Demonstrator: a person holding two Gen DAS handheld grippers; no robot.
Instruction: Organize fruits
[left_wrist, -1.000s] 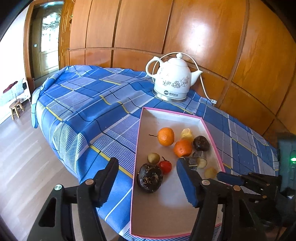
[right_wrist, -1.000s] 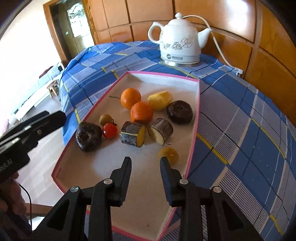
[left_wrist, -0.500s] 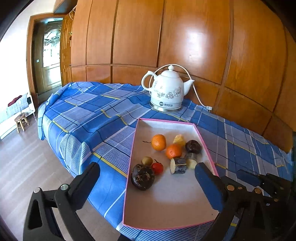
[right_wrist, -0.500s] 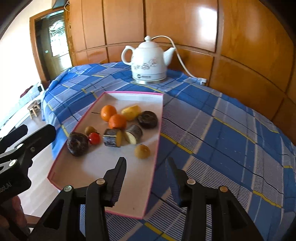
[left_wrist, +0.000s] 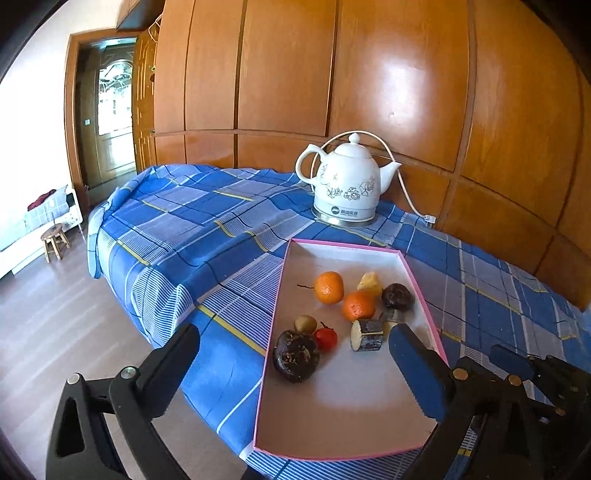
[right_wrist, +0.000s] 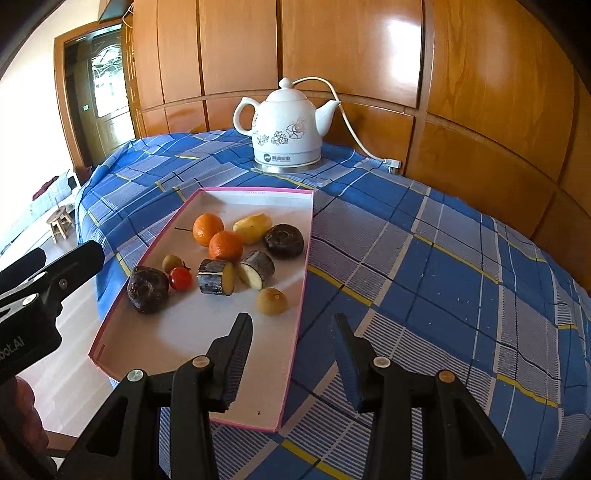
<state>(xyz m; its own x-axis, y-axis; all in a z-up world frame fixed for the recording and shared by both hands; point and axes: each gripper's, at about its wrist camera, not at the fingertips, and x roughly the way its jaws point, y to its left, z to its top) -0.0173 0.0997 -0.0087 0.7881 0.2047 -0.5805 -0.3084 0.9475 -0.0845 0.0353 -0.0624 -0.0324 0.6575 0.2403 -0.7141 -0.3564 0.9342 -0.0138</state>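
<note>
A pink-rimmed white tray (left_wrist: 284, 266) (right_wrist: 255, 191) lies on the blue plaid table. It holds two oranges (left_wrist: 328, 287) (right_wrist: 208, 229), a yellow piece (right_wrist: 252, 228), two dark round fruits (left_wrist: 296, 355) (right_wrist: 147, 289), a small red tomato (left_wrist: 325, 338) (right_wrist: 181, 278), two cut dark-skinned chunks (right_wrist: 216, 277) and two small brownish fruits (right_wrist: 272, 301). My left gripper (left_wrist: 291, 354) is wide open and empty, near the tray's front left. My right gripper (right_wrist: 291, 328) is open and empty above the tray's front right corner.
A white floral kettle (left_wrist: 347, 184) (right_wrist: 286, 127) with a cord stands on the table behind the tray, against wood panelling. The table's left edge drops to the floor, with a small stool (left_wrist: 54, 240) and a doorway beyond.
Both grippers have pulled back and up from the tray, so the fruits look smaller. The left gripper has opened wider; the right one has opened too.
</note>
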